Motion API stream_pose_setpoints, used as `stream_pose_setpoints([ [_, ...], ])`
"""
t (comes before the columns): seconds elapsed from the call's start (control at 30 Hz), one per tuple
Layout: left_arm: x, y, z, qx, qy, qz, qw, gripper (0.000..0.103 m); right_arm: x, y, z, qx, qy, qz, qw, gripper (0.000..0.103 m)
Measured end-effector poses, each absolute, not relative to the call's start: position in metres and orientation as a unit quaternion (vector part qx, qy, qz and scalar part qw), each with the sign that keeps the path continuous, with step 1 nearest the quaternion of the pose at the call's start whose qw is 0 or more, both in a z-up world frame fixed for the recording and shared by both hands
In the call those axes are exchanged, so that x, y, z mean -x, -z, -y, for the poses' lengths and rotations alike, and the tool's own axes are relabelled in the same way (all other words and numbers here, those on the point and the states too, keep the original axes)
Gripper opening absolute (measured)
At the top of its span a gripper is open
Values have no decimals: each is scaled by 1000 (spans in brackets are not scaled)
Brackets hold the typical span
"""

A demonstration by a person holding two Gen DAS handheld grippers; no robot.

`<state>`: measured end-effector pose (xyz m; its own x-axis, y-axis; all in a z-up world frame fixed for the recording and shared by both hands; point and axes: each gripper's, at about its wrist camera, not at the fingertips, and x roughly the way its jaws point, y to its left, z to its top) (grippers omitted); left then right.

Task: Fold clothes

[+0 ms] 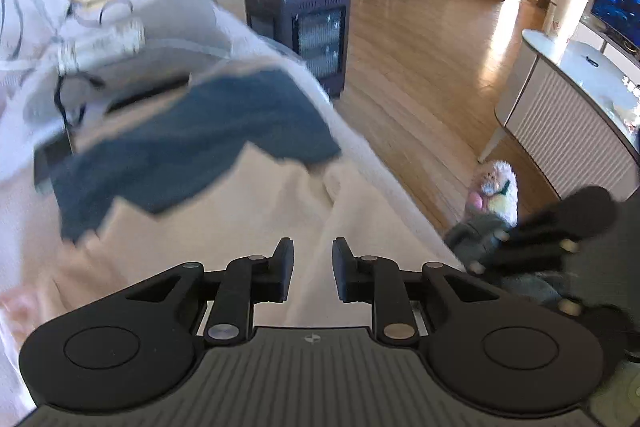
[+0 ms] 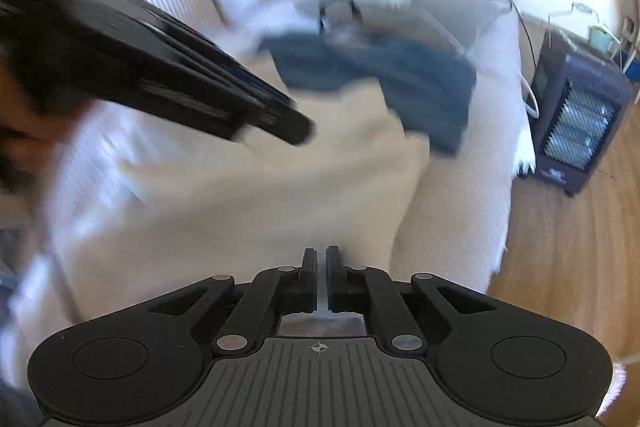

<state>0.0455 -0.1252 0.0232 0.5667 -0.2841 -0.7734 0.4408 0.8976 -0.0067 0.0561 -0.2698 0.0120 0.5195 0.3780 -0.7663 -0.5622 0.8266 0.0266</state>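
A cream garment with blue patches lies spread over a white-covered sofa, its long axis running away from both grippers toward the sofa's far end, where the blue section rests. Seen from the left wrist, the left gripper hangs over the near end of the cream cloth with its jaws apart and nothing between them; the cloth fills the gap ahead and stretches up and to the left. The sofa's front edge falls away to the right onto a wooden floor, where a dark heater stands and a soft toy lies near a pale cabinet. Seen from the right wrist, the right gripper has its jaws drawn nearly together; a thin slit shows between them, and whether any fabric is pinched there cannot be told through the blur. The left gripper crosses that view from the upper left, reaching further over the cream cloth, so by these views it appears the nearer of the two to the blue end. The right gripper sits back at the near hem, close to the sofa's front edge. The coming move likely turns on lifting the near end and carrying it forward along the garment's length, toward the blue section.
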Motion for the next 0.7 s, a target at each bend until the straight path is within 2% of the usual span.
stream_pose_setpoints([
  [0.17,-37,24,117,-90,183,-469,859,20,-66,6,283,83,-253,-431,862,0],
  [0.23,-39,38,112,-87,176,-472,859,29,-71,7,282,83,-253,-438,858,0],
  [0.4,-41,23,101,-61,145,-481,863,33,-65,2,275,97,-247,-436,860,1],
  [0.43,-36,16,99,-66,139,-475,866,35,-63,-1,276,93,-248,-437,860,3],
  [0.5,-21,2,87,-61,137,-465,873,43,-55,-10,282,78,-252,-439,859,14],
  [0.57,-3,-12,70,-47,127,-459,878,53,-40,-19,289,77,-264,-435,857,32],
  [0.6,7,-17,59,-38,119,-458,880,56,-32,-22,292,82,-274,-438,852,37],
  [0.7,39,-30,28,-21,94,-468,879,60,-2,-28,300,93,-315,-453,829,41],
])
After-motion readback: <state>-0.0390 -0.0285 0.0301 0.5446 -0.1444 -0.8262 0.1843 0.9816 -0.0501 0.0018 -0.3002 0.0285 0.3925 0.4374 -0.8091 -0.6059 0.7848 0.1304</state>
